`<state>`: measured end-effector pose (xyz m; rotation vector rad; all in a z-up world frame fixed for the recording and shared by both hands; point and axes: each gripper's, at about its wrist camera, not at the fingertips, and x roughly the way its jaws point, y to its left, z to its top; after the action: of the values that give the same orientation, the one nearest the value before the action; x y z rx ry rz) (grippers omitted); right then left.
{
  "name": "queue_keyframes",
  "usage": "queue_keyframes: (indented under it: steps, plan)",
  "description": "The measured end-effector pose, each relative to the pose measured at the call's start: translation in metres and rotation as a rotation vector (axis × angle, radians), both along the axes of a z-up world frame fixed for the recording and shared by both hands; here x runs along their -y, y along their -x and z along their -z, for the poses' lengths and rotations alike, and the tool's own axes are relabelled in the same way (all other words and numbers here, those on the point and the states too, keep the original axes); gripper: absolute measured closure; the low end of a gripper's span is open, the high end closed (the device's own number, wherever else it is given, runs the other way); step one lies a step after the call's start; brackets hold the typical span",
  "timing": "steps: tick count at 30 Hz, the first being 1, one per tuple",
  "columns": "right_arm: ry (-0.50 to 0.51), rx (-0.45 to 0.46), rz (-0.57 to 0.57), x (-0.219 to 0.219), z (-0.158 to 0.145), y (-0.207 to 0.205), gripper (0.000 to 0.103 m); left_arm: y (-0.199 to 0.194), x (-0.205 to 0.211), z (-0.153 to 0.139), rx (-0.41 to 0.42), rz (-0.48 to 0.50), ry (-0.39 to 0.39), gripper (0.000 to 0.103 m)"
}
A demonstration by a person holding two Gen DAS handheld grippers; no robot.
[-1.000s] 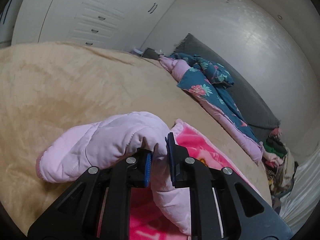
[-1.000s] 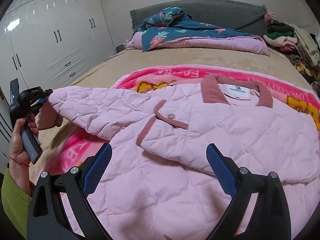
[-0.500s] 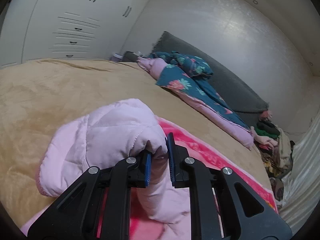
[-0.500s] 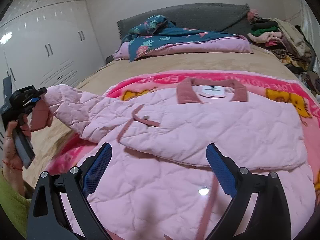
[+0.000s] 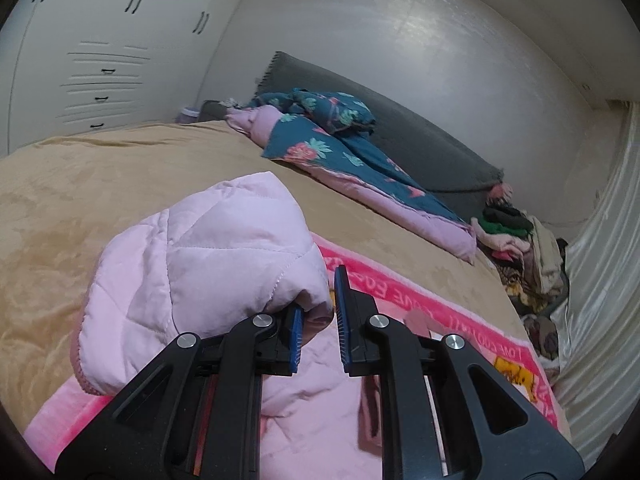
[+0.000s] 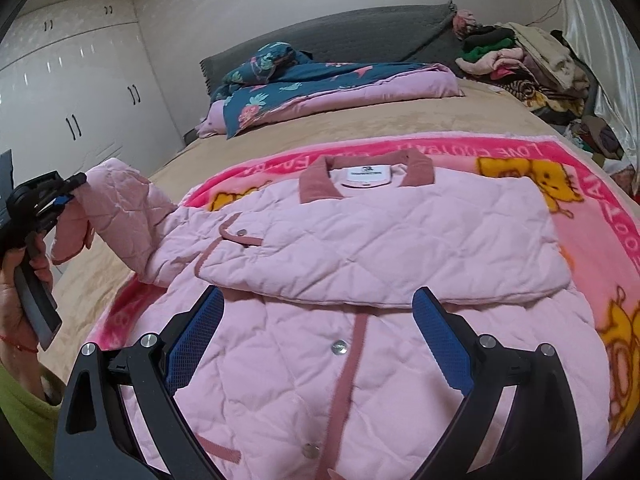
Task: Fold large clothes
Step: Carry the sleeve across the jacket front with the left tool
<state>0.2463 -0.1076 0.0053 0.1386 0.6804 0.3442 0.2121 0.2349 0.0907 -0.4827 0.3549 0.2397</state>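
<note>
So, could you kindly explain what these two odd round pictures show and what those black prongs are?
No robot here: a person holds a two-finger gripper in each hand, each with a fisheye camera looking along its fingers. The left wrist view shows the left gripper shut on the sleeve of a pink quilted jacket. The right wrist view shows the right gripper open, hovering over the jacket, which lies on a pink blanket on the bed. At its left edge you see the person's hand holding the other gripper.
</note>
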Motion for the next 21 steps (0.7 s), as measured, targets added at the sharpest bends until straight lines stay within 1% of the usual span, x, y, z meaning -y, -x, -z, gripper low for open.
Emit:
queue_keyframes:
  steps: [4,7,10,14,16,21]
  plan:
    - [-0.001,-0.001,0.039,0.014,0.001,0.003,0.008,-0.002,0.023,-0.002,-0.005,0.045,-0.027,0.096]
    - [-0.006,-0.005,0.063,0.024,0.002,0.004,0.008,-0.004,0.046,-0.002,-0.003,0.101,-0.057,0.096]
    - [-0.016,-0.008,0.078,0.033,0.002,0.005,0.008,-0.006,0.071,-0.002,-0.003,0.160,-0.119,0.096]
    - [-0.025,-0.002,0.103,0.045,0.000,0.008,0.008,-0.009,0.099,-0.001,-0.001,0.222,-0.173,0.096]
    - [-0.029,0.001,0.115,0.051,0.000,0.009,0.008,-0.010,0.111,0.000,0.001,0.253,-0.188,0.096]
    - [-0.037,0.001,0.156,0.067,-0.001,0.010,0.008,-0.015,0.136,0.003,0.001,0.335,-0.194,0.096]
